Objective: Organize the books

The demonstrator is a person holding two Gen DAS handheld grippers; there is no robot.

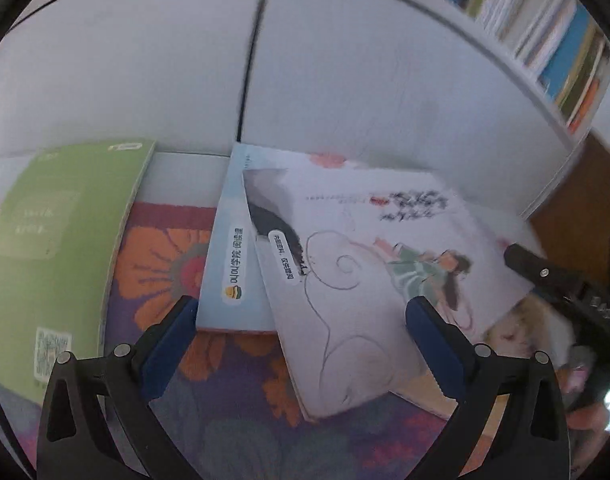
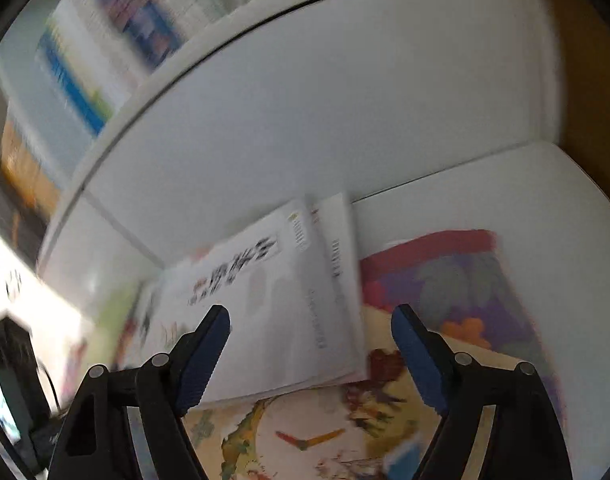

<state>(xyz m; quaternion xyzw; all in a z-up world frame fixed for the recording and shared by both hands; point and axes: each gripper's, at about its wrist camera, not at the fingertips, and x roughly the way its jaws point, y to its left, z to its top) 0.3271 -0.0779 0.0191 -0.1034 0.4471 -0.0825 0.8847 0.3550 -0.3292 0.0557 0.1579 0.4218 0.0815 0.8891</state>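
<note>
In the left wrist view a white book with a drawn girl (image 1: pixel 385 280) lies tilted on top of a light blue book (image 1: pixel 235 248). A green book (image 1: pixel 53 248) lies to the left. My left gripper (image 1: pixel 301 312) hangs open above the near edges of the blue and white books, nothing between its fingers. In the right wrist view a white book with black lettering (image 2: pixel 265 304) lies over a yellow picture book with a clock face (image 2: pixel 325 432). My right gripper (image 2: pixel 313 320) is open above them, holding nothing. Its black body (image 1: pixel 561 284) shows at the right of the left wrist view.
The books lie on a flowered purple and orange mat (image 1: pixel 165 264) on a white surface (image 2: pixel 505 192). A white cabinet front (image 1: pixel 145 60) rises behind. A shelf of upright books (image 1: pixel 553 40) runs above it, also blurred in the right wrist view (image 2: pixel 105 40).
</note>
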